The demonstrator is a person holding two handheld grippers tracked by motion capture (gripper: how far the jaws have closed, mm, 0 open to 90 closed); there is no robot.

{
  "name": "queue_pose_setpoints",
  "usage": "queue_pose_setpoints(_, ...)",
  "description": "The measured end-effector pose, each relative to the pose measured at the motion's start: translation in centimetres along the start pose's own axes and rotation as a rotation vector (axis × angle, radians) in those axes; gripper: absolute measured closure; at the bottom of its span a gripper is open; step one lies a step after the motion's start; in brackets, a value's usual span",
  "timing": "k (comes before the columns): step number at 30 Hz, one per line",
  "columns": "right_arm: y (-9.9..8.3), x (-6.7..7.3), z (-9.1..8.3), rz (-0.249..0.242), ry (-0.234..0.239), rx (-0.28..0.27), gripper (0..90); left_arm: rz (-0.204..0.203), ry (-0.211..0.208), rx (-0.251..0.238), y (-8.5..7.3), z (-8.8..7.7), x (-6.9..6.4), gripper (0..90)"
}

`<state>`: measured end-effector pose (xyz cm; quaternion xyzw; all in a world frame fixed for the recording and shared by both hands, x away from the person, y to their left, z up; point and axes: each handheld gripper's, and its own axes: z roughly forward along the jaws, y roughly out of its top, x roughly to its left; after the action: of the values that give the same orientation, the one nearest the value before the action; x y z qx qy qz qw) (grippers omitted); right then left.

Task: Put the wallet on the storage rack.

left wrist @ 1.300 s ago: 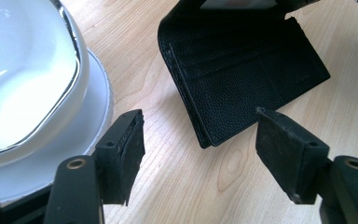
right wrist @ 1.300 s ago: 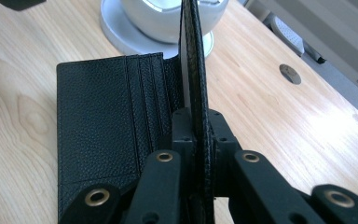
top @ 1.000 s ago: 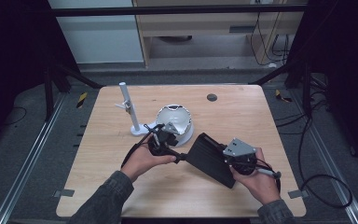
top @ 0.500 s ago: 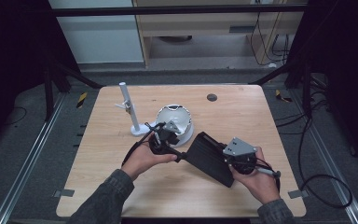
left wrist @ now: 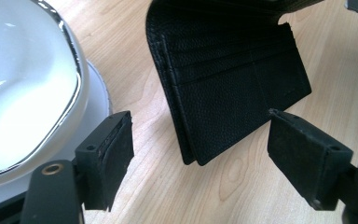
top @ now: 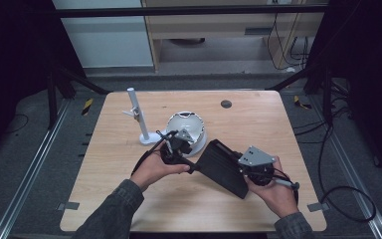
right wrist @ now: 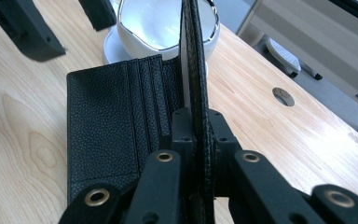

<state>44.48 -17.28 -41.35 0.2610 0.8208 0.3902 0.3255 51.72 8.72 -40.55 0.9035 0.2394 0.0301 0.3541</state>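
A black leather wallet [top: 224, 167] lies unfolded on the wooden table [top: 258, 124]. My right gripper [top: 242, 172] is shut on one flap and holds it upright on edge [right wrist: 193, 70], pinched at the right gripper [right wrist: 196, 126]. The other flap, with card slots [right wrist: 107, 126], rests flat on the wood. My left gripper [left wrist: 203, 140] is open and its jaws have just been opening. The lower corner of the wallet [left wrist: 233, 88] lies between its pads [left wrist: 116, 140], touching neither. From above, the left gripper [top: 191, 166] sits at the wallet's left end.
A white glossy bowl [top: 186, 127] on a saucer stands just behind the left gripper, close to its left pad as the bowl [left wrist: 23, 93] shows there. A white post on a round foot [top: 138, 117] stands at the back left. A small dark hole [top: 226, 104] marks the table's far side.
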Motion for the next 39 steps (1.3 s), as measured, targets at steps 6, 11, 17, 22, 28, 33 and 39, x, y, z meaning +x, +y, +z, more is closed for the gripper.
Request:
queue_pose_setpoints(6,0.1,0.1,-0.2,0.006,0.003,-0.018,84.4,-0.016,-0.011,0.005,0.2,0.8,0.2,22.4)
queue_pose_setpoints(11,0.2,0.1,-0.3,0.009,0.009,-0.029,84.4,-0.016,-0.018,0.013,0.3,1.3,0.6,22.0)
queue_pose_setpoints(17,0.3,0.0,-0.4,0.012,0.007,-0.043,84.4,-0.026,-0.032,0.015,0.3,1.7,0.7,22.0)
queue_pose_setpoints(22,0.5,0.0,-0.6,0.016,0.007,-0.053,84.4,-0.029,-0.037,0.014,0.4,1.9,0.6,22.2)
queue_pose_setpoints(28,0.7,0.0,-0.8,0.019,0.009,-0.070,84.4,-0.024,-0.051,0.023,0.6,2.4,0.3,22.4)
queue_pose_setpoints(33,0.9,-0.1,-1.0,0.029,0.011,-0.090,84.4,-0.029,-0.066,0.027,0.8,2.7,0.3,23.2)
queue_pose_setpoints(39,0.9,0.0,-1.2,0.029,0.013,-0.107,84.4,-0.023,-0.085,0.031,1.1,2.6,0.2,32.9)
